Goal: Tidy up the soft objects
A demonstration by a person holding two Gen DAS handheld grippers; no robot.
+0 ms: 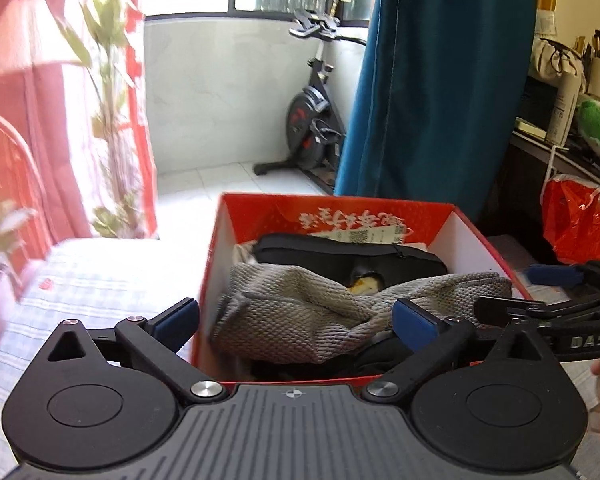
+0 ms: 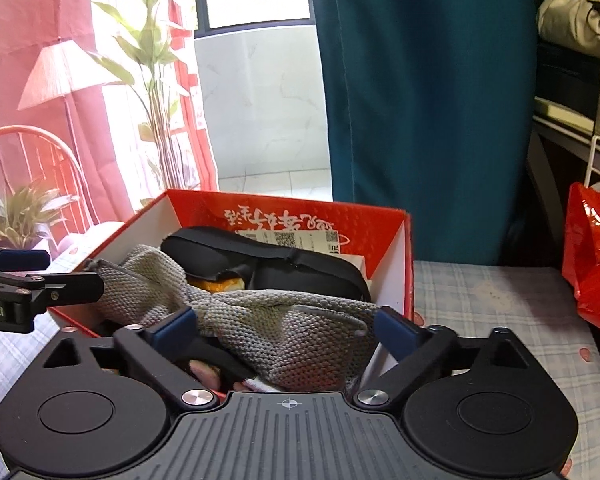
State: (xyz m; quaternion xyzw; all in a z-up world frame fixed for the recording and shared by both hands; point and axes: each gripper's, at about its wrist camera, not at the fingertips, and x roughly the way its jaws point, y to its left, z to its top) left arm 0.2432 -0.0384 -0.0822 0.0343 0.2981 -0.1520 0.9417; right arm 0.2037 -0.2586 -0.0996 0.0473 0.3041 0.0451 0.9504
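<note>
A red cardboard box (image 1: 220, 232) with white inner walls stands on the checked bed cover; it also shows in the right wrist view (image 2: 408, 248). Inside lie a grey knitted cloth (image 1: 300, 312) draped across the front, a black padded item (image 1: 340, 252) behind it, and something yellow (image 1: 364, 284) between them. The cloth (image 2: 284, 324) and the black item (image 2: 268, 264) show in the right view too. My left gripper (image 1: 296, 320) is open, its fingers astride the box's left wall and the cloth. My right gripper (image 2: 286, 328) is open around the cloth, over the box's right part.
A red plastic bag (image 1: 576, 224) hangs to the right of the box. A teal curtain (image 2: 420, 80) hangs behind it. An exercise bike (image 1: 312, 116) stands on the balcony. Potted plants (image 2: 20, 216), a lamp and a red chair are at the left. A cluttered shelf is at the right.
</note>
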